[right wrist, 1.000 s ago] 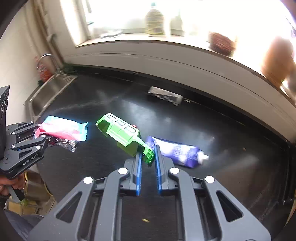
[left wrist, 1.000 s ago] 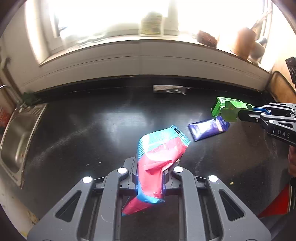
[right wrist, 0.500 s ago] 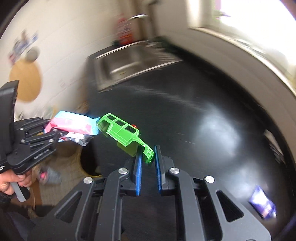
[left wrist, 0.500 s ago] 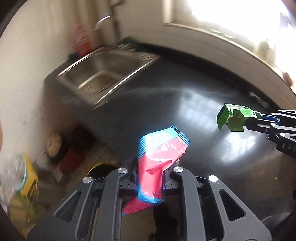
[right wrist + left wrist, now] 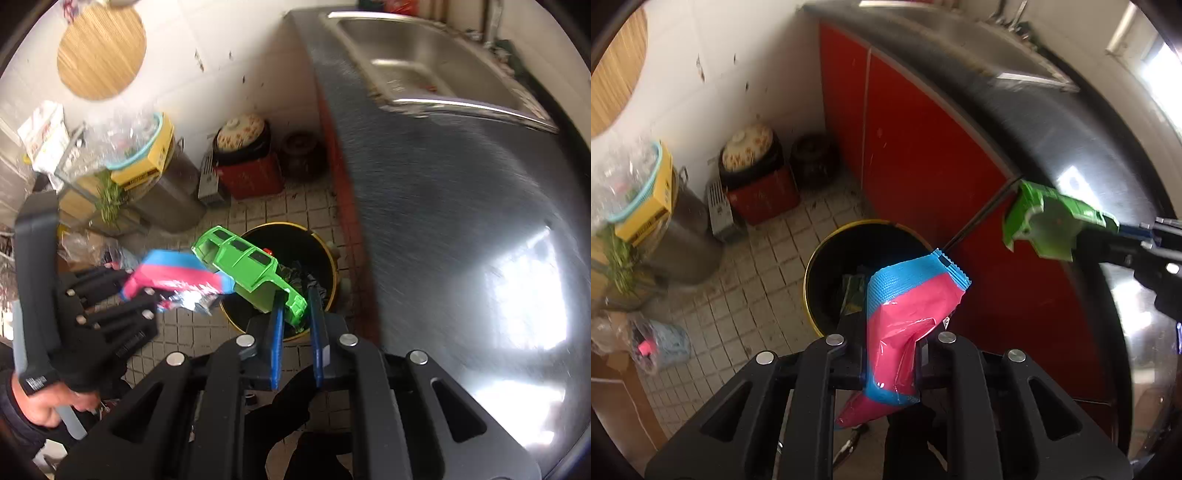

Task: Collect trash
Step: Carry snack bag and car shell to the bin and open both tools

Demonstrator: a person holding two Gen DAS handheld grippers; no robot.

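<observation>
My left gripper point(image 5: 891, 341) is shut on a pink and blue wrapper point(image 5: 908, 314), which hangs over a black bin with a yellow rim point(image 5: 827, 273) on the tiled floor. My right gripper point(image 5: 295, 321) is shut on the corner of a green toy car shell point(image 5: 247, 271), held above the same bin point(image 5: 325, 254). In the right wrist view the left gripper point(image 5: 155, 295) with the wrapper point(image 5: 173, 277) sits left of the car. In the left wrist view the green shell point(image 5: 1049, 225) and the right gripper point(image 5: 1134, 240) are at the right.
A black counter point(image 5: 461, 192) with a steel sink point(image 5: 417, 66) runs above red cabinet doors point(image 5: 923, 147). A red box with a pot point(image 5: 247, 162), a dark jar point(image 5: 303, 151), a metal drum with a yellow box point(image 5: 162, 173) and bags crowd the floor by the wall.
Both grippers have swung off the counter to the left and tipped downward; they now hang over the floor bin, still holding the wrapper and the green shell.
</observation>
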